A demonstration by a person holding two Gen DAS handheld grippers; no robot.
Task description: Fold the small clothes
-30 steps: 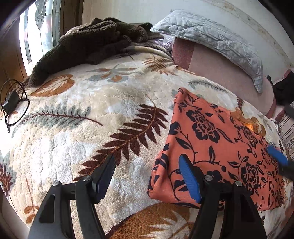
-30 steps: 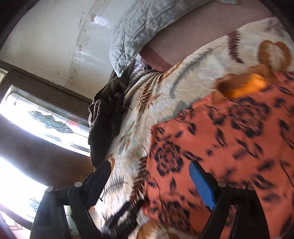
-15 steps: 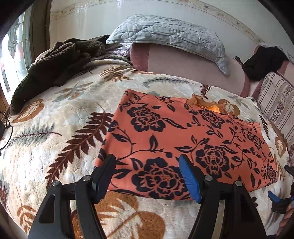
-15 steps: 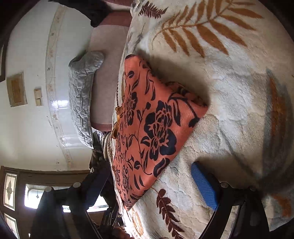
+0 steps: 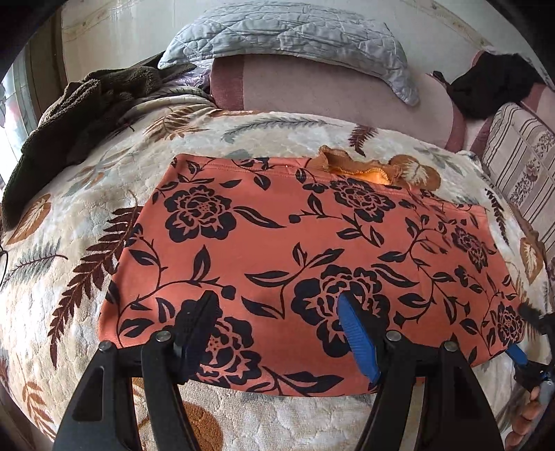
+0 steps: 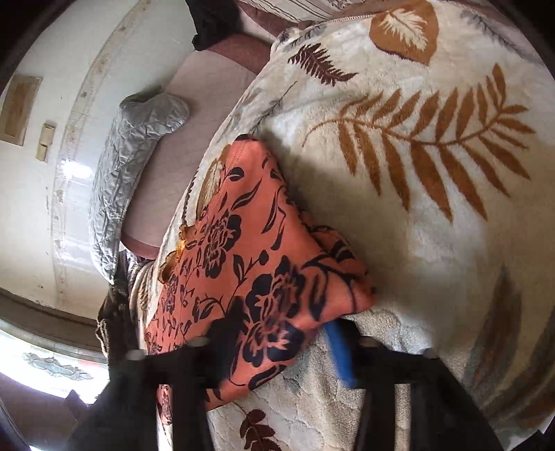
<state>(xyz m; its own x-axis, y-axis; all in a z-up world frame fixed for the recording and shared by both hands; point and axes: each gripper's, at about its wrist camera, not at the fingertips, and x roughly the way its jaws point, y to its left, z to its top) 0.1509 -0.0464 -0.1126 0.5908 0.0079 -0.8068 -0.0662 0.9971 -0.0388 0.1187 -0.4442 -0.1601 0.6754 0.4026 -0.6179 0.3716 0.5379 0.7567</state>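
Note:
An orange garment with black flowers lies flat on the leaf-patterned blanket, with a frilly orange collar at its far edge. My left gripper hovers open over the middle of the garment's near edge, nothing between its fingers. At the garment's near right corner is my right gripper, held by a hand. In the right wrist view that corner of the garment lies between the right gripper's jaws. They are closing, and the blue pad is still beside the cloth, not pressing on it.
A grey quilted pillow leans on the pink headboard cushion at the back. A brown fuzzy throw is heaped at the back left. A black cloth and a striped cushion sit at the right.
My left gripper slid right from the garment's left edge to the middle of its near edge. My right gripper swung down from above the garment, rolled, and now straddles its corner.

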